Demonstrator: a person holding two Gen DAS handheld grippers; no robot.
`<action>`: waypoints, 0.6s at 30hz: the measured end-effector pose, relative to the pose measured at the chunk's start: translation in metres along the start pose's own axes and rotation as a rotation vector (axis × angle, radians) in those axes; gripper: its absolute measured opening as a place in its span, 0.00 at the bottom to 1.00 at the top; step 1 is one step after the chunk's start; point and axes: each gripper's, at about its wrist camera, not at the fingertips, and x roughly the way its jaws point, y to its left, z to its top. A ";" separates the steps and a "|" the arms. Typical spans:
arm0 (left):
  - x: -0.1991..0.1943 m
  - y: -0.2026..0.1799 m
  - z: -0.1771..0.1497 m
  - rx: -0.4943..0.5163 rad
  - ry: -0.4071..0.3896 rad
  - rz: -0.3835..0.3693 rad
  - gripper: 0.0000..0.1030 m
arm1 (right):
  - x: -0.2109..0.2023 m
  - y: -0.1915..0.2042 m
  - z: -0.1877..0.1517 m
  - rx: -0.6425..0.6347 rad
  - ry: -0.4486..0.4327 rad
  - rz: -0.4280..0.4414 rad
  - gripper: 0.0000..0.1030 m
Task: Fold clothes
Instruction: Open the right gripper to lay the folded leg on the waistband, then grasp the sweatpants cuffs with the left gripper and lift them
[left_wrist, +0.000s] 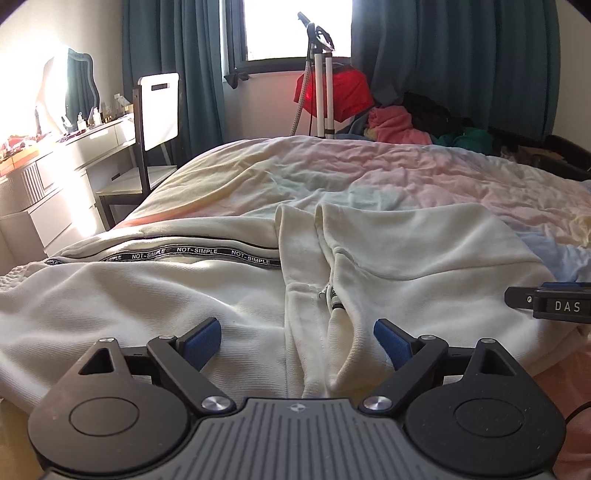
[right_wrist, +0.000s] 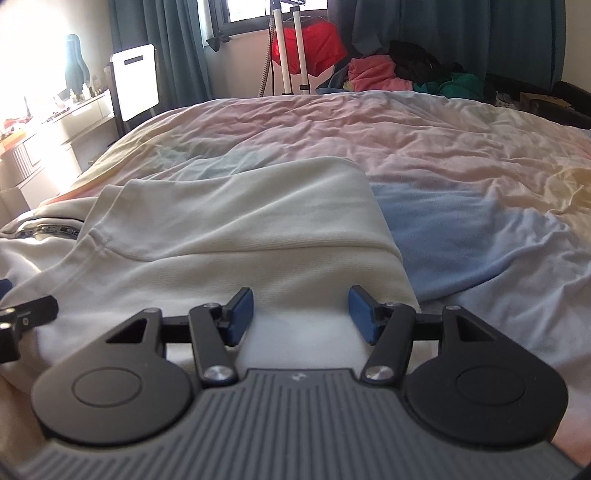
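Where the bed (left_wrist: 424, 173) fills nearly everything ahead of me, its rumpled pastel cover runs back to the teal curtains (left_wrist: 461, 48) and the bright window (left_wrist: 295, 26), and on its near side lies the piece I am folding, a cream zip-up jacket (left_wrist: 166, 291) spread flat across the cover. From my left tool I look along its front opening: the two front edges and the zipper (left_wrist: 334, 299) run away from me up the middle, a black tape printed NOT-SIMPLE (left_wrist: 192, 254) crosses the panel on the left, and the panel on the right lies smooth with its far edge against the blue patch of the cover. Beyond the foot of the bed a heap of clothes (left_wrist: 424, 125), pink, black and green, sits by the curtain, with something red (left_wrist: 332, 92) hanging behind a white-poled stand (left_wrist: 323, 92). Off the left side stand a dark chair with a white back (left_wrist: 157, 110) and a pale dressing table (left_wrist: 74, 155) crowded with small bottles under a mirror washed out by glare. Nothing lies on top of the jacket itself apart from my own tools. My left gripper (left_wrist: 297, 341) hovers low over the zipper line, its blue pads spread wide and gripping nothing. My right gripper (right_wrist: 301, 314) hangs over the jacket's right panel near that edge, its pads moderately parted with only flat cloth below, nothing pinched. Each tool's dark tip shows at the edge of the other's view, well apart.
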 end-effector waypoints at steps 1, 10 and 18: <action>-0.003 0.003 0.001 -0.019 0.008 -0.005 0.89 | -0.001 0.000 0.000 0.002 0.000 0.002 0.59; -0.055 0.081 0.013 -0.452 0.131 -0.043 0.94 | -0.002 -0.003 0.002 0.010 0.011 0.009 0.59; -0.024 0.203 -0.030 -1.011 0.319 -0.160 0.93 | -0.002 0.001 0.003 0.001 0.020 -0.003 0.59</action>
